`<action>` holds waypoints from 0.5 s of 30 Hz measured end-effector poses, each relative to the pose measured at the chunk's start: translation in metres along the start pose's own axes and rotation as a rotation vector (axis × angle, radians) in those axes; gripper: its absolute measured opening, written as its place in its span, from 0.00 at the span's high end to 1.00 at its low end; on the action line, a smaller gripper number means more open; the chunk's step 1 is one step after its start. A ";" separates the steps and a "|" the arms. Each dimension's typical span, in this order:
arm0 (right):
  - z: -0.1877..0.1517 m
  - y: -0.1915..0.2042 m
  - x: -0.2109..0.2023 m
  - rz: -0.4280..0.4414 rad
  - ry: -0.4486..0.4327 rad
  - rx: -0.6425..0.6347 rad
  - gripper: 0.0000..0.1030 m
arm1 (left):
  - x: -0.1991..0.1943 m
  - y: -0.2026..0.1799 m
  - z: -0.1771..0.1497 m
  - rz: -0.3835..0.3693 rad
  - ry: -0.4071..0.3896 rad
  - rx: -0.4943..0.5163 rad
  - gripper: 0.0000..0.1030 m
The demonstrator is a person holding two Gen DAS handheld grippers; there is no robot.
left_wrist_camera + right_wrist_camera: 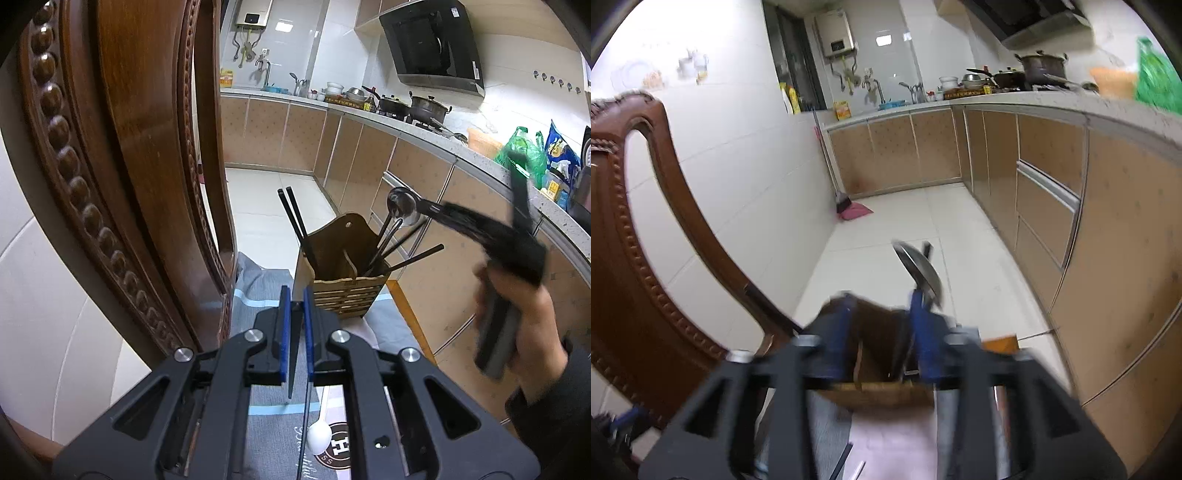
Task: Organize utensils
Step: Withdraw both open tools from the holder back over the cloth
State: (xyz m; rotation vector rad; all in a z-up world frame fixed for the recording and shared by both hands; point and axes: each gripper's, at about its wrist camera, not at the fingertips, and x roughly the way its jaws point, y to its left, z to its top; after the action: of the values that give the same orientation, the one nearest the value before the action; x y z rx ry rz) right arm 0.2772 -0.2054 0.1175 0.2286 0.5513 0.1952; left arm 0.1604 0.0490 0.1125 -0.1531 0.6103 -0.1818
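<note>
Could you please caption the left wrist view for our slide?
Left gripper clamps a black chopstick before the wooden utensil holder.

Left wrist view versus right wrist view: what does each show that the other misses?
Left only: a chopstick between the left gripper fingers, a white spoon on the cloth, and the right gripper by the metal spoon.
Right only: a broom against the wall.
Both: the wooden holder, chair back and counter.
</note>
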 end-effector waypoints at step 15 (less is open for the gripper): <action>-0.165 -0.038 -0.077 0.020 -0.029 -0.086 0.14 | 0.003 -0.002 0.026 -0.068 -0.040 -0.144 0.93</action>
State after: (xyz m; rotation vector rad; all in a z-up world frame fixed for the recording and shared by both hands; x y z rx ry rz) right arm 0.1289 -0.2339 0.0083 0.1535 0.5111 0.2338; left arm 0.1774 0.0486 0.1320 -0.3163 0.5792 -0.1998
